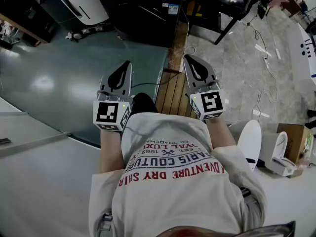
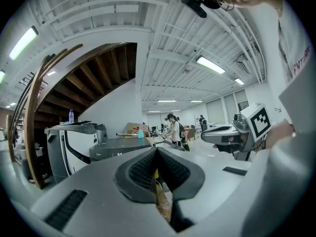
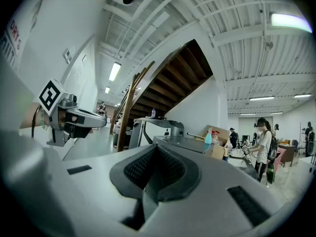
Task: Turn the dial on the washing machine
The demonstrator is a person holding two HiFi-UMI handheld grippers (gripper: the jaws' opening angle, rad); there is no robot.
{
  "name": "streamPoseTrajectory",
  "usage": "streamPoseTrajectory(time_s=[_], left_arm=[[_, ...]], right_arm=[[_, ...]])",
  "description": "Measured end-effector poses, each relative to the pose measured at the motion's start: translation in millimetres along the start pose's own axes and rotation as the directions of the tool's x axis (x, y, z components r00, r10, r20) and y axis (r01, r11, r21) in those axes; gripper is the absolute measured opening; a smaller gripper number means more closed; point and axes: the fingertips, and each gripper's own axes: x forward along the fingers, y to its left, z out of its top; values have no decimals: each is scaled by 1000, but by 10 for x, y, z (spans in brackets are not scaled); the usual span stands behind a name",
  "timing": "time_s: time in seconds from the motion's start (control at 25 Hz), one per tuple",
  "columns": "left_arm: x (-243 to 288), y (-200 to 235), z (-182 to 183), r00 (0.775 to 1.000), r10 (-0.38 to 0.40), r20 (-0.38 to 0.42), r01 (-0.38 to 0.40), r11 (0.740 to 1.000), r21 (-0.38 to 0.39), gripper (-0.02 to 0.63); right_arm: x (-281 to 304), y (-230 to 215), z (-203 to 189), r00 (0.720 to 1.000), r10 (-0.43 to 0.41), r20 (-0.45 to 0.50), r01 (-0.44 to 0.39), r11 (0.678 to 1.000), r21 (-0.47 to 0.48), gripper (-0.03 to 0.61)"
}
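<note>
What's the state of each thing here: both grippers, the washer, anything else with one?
left gripper: shut, nothing between the jaws
right gripper: shut, nothing between the jaws
washing machine: ahead of both grippers, untouched
blue spray bottle: upright

two hand-held grippers [image 1: 127, 63] [image 1: 188, 58], one staircase [image 3: 183, 78] — one spray bottle [image 3: 208, 136]
</note>
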Motion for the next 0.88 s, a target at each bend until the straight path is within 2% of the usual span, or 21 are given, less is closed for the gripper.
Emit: streamPoseTrajectory(time_s=[0.72, 0.88], left_arm=[[124, -84, 13, 1000, 5, -15, -5, 1000, -4, 15], [242, -47, 7, 1000, -5, -26, 5, 1000, -5, 15]], right_arm=[[-15, -73, 3, 999, 32, 16, -33, 999, 29, 28], [46, -193, 73, 998, 9, 68, -12, 999, 39, 30]])
